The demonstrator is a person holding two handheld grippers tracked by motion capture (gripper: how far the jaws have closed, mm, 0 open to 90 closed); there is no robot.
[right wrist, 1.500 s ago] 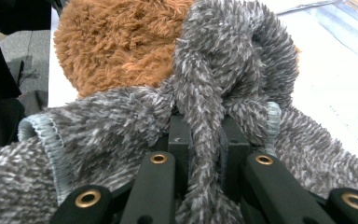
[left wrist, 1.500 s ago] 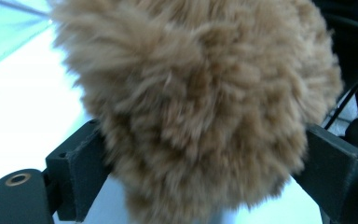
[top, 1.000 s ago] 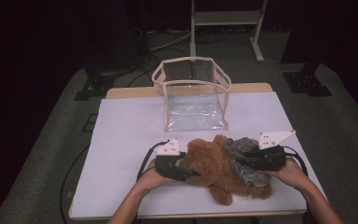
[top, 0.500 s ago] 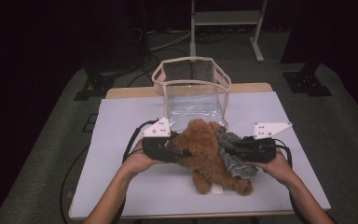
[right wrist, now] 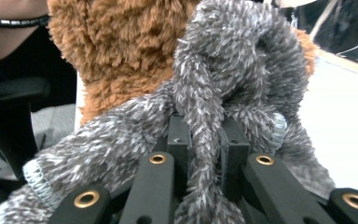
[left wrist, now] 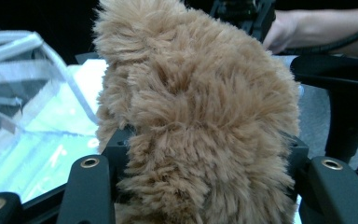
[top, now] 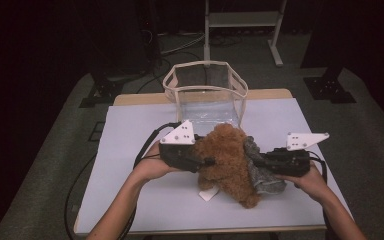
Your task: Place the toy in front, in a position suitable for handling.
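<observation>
While your left gripper (top: 205, 161) is clamping the brown plush toy (top: 227, 160), its jaws just widening, your right gripper (top: 259, 161) is pinching its grey fuzzy garment (top: 260, 172) above the table's (top: 130, 140) near middle.

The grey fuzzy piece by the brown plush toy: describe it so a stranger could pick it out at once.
Start at the clear bag standing at the white table's far edge and come toward the person. The brown plush toy is lifted between both grippers; the grey fuzzy fabric hangs on its right side, pinched by the right gripper. It is speckled grey-white, not brown.
</observation>
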